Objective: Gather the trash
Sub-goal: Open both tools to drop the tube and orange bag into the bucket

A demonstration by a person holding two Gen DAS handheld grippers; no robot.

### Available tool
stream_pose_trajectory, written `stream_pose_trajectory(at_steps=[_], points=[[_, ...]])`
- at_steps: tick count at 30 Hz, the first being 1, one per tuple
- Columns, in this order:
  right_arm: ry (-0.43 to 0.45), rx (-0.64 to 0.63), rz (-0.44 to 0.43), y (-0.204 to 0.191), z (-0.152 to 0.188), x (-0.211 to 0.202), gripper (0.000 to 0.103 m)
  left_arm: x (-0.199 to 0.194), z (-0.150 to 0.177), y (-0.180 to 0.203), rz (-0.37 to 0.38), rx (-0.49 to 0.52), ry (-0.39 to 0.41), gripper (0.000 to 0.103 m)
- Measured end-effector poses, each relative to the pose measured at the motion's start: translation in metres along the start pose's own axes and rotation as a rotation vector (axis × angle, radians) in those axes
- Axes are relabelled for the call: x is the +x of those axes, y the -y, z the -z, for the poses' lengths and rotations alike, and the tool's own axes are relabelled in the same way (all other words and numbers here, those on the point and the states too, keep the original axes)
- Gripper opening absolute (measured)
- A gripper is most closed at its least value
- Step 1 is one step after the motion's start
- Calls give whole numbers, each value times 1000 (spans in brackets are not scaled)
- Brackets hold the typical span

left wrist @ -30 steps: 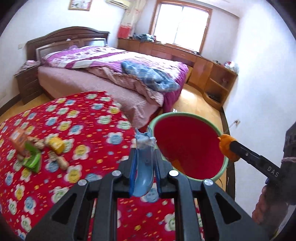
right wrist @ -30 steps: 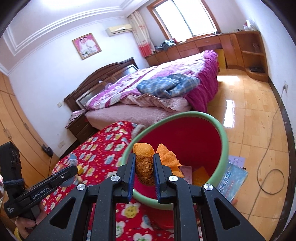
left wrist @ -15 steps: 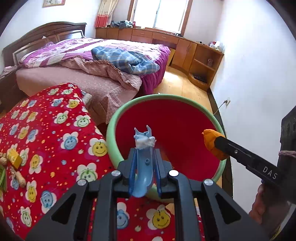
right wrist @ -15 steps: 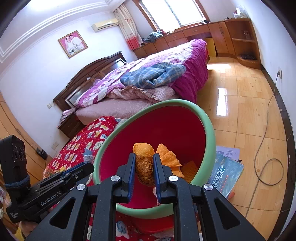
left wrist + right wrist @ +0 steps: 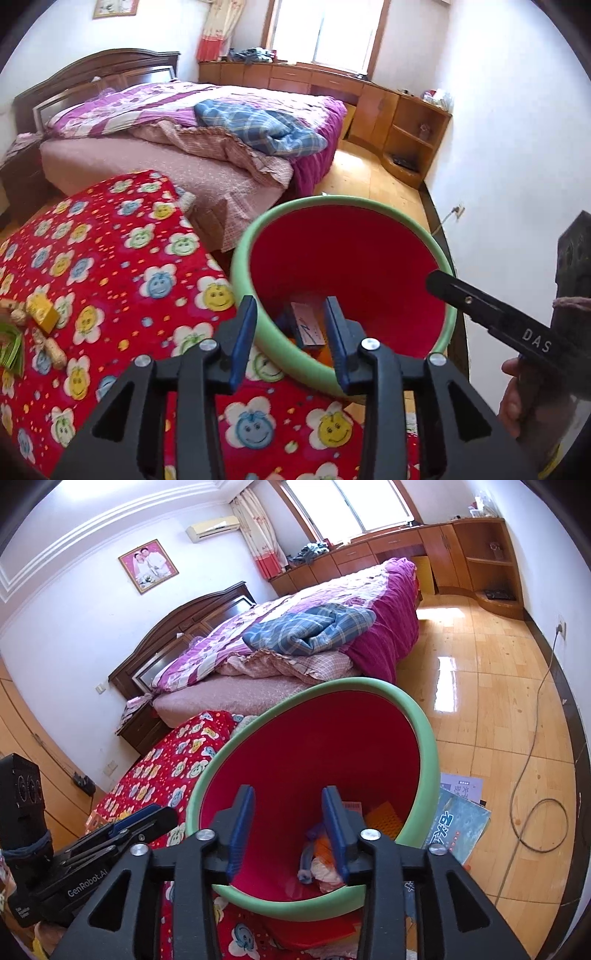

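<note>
**Both jaws stand empty over the red bin**

We hold the left gripper (image 5: 290,334) tilted down over the near rim of the red bin (image 5: 255,295) with its green lip, the jaws apart and nothing between them; they have just been opening. Through the gap we see a flat pink-and-blue packet (image 5: 306,321) lying at the bottom of the bin. From the right of that view our right gripper (image 5: 443,282) reaches in over the far rim, a hand (image 5: 517,402) behind it.

In the right wrist view, the right gripper (image 5: 288,829) also points down into the bin (image 5: 424,738), its jaws likewise parted and bare, having just been opening. Below them the trash (image 5: 321,864) rests on the bin floor: a bluish piece, an orange scrap and crumpled pale paper, beside an orange ribbed card (image 5: 384,818). The left gripper (image 5: 147,821) shows at the left edge, over the bin's rim.

More trash (image 5: 40,314) lies on the counter (image 5: 110,258), covered in a red cloth with smiley flowers: a yellow box, peanuts and a green wrapper. The bin stands just beside the counter; booklets (image 5: 458,823) lie on the wooden floor next to it.
</note>
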State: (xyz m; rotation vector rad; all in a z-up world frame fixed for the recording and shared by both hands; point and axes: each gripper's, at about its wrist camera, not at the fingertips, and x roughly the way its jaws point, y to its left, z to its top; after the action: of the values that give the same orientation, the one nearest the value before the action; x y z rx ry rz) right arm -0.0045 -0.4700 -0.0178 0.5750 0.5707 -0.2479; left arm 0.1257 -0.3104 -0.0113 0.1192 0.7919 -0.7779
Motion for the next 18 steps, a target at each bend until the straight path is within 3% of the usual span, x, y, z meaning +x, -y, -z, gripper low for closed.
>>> stream_pose_trajectory(at_steps=[18], points=[[12, -42, -52, -37, 11, -19, 53, -70, 13, -64, -162, -135, 78, 48]])
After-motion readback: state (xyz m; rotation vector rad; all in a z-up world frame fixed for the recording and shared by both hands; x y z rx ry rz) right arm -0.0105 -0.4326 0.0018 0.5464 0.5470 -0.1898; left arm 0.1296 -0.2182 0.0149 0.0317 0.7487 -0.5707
